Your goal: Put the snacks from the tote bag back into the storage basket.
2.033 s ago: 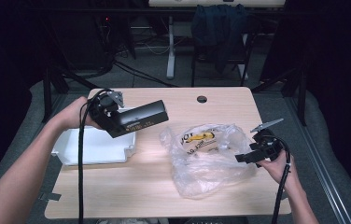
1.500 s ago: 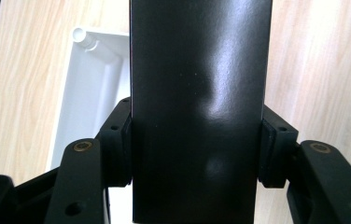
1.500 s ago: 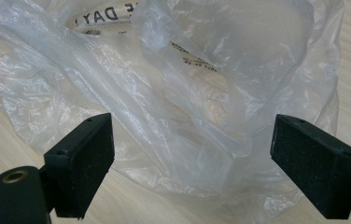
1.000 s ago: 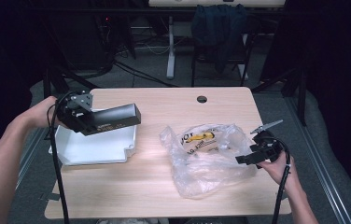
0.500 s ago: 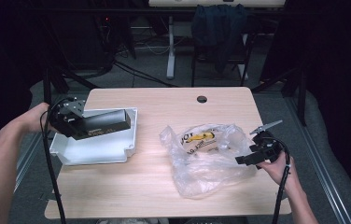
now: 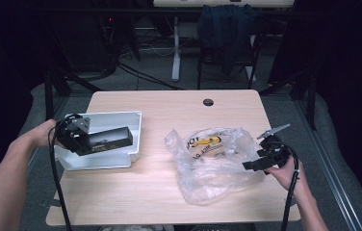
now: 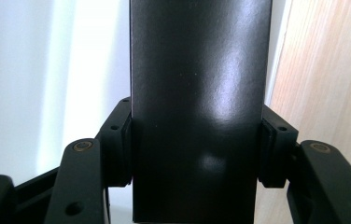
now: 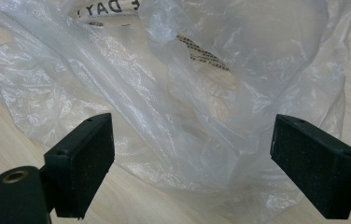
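Left forearm enters from bottom left, angled up and inward. Left hand [image 6: 44, 134] holds left gripper [image 6: 121, 138], pointing right, roughly level; jaws clamped on either side of black box [image 7: 197, 107]. Right forearm enters from bottom right. Right hand [image 6: 285, 168] holds right gripper [image 6: 247, 165] low over surface [image 6: 169, 207], pointing left; jaws spread wide, nothing between pads [image 8: 87, 161].

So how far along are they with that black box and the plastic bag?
The black box is out of the clear plastic bag and over the white tray. The left gripper is shut on the box, so it isn't released yet. The right gripper hangs open at the bag, gripping nothing.
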Tool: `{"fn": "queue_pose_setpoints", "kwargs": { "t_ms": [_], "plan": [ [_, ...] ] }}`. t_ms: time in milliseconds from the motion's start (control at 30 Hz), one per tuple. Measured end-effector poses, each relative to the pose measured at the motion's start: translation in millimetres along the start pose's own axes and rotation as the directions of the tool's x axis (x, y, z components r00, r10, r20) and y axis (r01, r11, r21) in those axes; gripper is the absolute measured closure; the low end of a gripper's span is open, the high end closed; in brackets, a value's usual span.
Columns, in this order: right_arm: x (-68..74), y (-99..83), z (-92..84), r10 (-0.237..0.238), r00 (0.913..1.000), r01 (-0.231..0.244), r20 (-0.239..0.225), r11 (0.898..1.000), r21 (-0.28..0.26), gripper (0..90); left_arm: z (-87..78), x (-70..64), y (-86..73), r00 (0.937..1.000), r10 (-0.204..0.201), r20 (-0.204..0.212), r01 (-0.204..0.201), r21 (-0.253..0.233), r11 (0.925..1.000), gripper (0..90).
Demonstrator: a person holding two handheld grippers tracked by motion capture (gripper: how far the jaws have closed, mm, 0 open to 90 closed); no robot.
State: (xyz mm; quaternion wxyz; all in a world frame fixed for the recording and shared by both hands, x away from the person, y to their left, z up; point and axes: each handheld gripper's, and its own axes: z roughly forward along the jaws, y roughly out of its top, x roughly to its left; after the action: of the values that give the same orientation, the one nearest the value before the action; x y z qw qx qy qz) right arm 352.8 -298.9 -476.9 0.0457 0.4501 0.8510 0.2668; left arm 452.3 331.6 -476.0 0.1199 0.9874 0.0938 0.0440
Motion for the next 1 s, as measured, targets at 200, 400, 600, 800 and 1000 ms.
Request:
{"fn": "queue_pose_setpoints", "kwargs": {
  "t_ms": [200,400,600,800,1000],
  "plan": [
    [1.2,0.4,1.3,-0.005,1.0,0.005,0.001,1.0,0.004,13.1,10.7,0.6,3.8,0.9982,0.056,0.019,-0.057,0.048,0.9972,43.5],
    [1.0,0.2,1.4,-0.009,0.9999,0.009,0.005,1.0,0.006,13.0,27.3,-4.4,2.4,0.9961,0.081,0.037,-0.083,0.073,0.9938,43.5],
    [2.9,1.5,3.1,-0.009,1.0,0.009,0.001,1.0,0.003,13.1,36.6,-7.0,0.9,0.9938,0.093,0.061,-0.098,0.095,0.9907,43.5],
    [3.3,1.8,5.5,-0.014,0.9999,0.014,0.0,1.0,0.012,13.1,44.0,-6.4,1.7,0.9931,0.092,0.072,-0.1,0.114,0.9884,43.2],
    [2.1,1.2,5.8,-0.015,0.9998,0.015,-0.012,1.0,0.016,13.0,48.2,-5.3,6.7,0.9941,0.058,0.092,-0.071,0.147,0.9867,34.2]
  ]
}}
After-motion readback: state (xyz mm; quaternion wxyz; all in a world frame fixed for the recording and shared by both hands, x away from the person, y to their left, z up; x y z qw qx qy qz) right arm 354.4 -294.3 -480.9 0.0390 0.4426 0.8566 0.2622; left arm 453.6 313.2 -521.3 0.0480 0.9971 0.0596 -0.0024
